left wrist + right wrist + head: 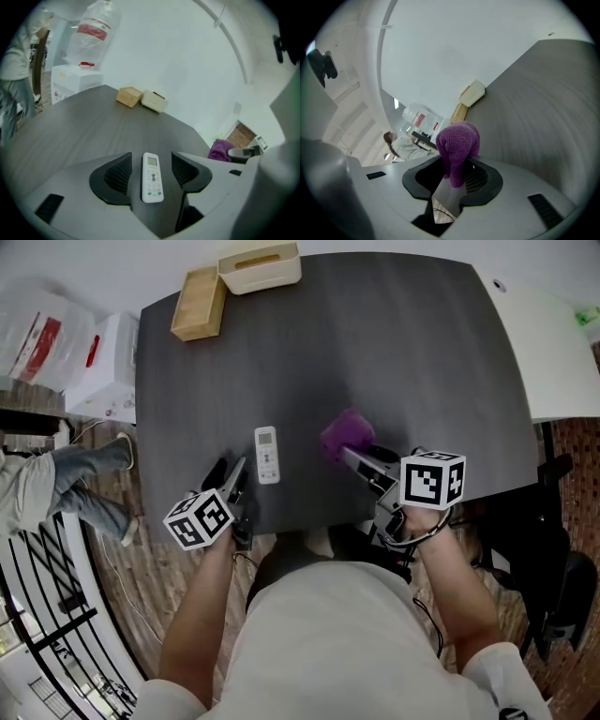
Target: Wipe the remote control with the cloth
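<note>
A white remote control (267, 454) lies face up on the dark table (403, 352), near its front edge. My left gripper (228, 472) sits just left of it. In the left gripper view the remote (152, 177) lies between the spread jaws of the gripper (152, 161), with a gap on each side, so the gripper is open. Right of the remote, my right gripper (354, 457) is shut on a bunched purple cloth (345, 432). The cloth (458, 143) sticks up from the closed jaws of the right gripper (454, 176), above the table.
A wooden box (200, 303) and a cream box (260, 267) stand at the table's far left corner. A white table (553, 352) adjoins on the right. A seated person's legs (84, 484), a plastic bag (42, 334) and a white carton are at the left.
</note>
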Available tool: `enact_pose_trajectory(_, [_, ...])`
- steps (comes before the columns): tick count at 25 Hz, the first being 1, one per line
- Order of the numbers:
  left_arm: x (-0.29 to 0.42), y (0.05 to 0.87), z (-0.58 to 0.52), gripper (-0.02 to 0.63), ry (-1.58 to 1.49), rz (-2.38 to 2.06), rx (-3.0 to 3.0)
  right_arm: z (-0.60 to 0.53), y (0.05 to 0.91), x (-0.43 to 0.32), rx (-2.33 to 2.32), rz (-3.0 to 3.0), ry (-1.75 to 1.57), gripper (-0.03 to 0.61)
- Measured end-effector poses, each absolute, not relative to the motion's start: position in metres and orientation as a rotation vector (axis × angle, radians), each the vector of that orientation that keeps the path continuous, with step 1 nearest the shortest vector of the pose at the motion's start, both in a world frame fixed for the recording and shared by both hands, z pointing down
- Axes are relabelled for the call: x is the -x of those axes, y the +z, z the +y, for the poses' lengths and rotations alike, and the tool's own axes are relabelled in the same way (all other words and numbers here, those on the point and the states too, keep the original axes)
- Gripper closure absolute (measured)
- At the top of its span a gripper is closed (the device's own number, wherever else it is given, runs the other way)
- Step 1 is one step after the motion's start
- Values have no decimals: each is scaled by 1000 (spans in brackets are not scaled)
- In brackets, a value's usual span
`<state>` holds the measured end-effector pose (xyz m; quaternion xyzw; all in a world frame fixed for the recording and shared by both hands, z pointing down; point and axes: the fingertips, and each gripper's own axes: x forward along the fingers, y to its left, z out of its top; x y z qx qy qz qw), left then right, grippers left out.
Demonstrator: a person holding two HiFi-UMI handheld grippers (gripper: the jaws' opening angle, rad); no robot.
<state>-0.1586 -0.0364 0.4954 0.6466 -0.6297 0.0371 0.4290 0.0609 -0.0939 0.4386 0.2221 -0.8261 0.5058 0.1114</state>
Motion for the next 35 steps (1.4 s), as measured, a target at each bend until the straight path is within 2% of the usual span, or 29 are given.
enact_pose_trajectory(5, [158, 438, -5, 364, -294, -1531, -1661, -93, 425, -60, -630, -2457, 1458, 465])
enact_pose_trajectory(10, [129, 387, 27, 373, -598, -1262, -1814, -69, 399, -64, -660, -2500, 1398, 466])
enact_pose_trajectory(13, [121, 361, 54, 472, -703, -1108, -1900, -43, 385, -63, -690, -2525, 1366, 466])
enact_pose_trajectory(16, [122, 339, 89, 548, -739, -988, -2000, -14, 370, -63, -753, -2560, 1328, 466])
enact_pose_trajectory(19, [131, 324, 131, 578, -751, -910, -2075, 17, 356, -61, -827, -2602, 1263, 466])
enact_pose_trajectory(28, [136, 298, 251, 584, -734, -740, -2172, 149, 341, -60, -984, -2577, 1237, 466])
enact_pose_trajectory(35, [118, 278, 290, 584, -735, -697, -2223, 197, 316, -84, -1056, -2603, 1124, 466])
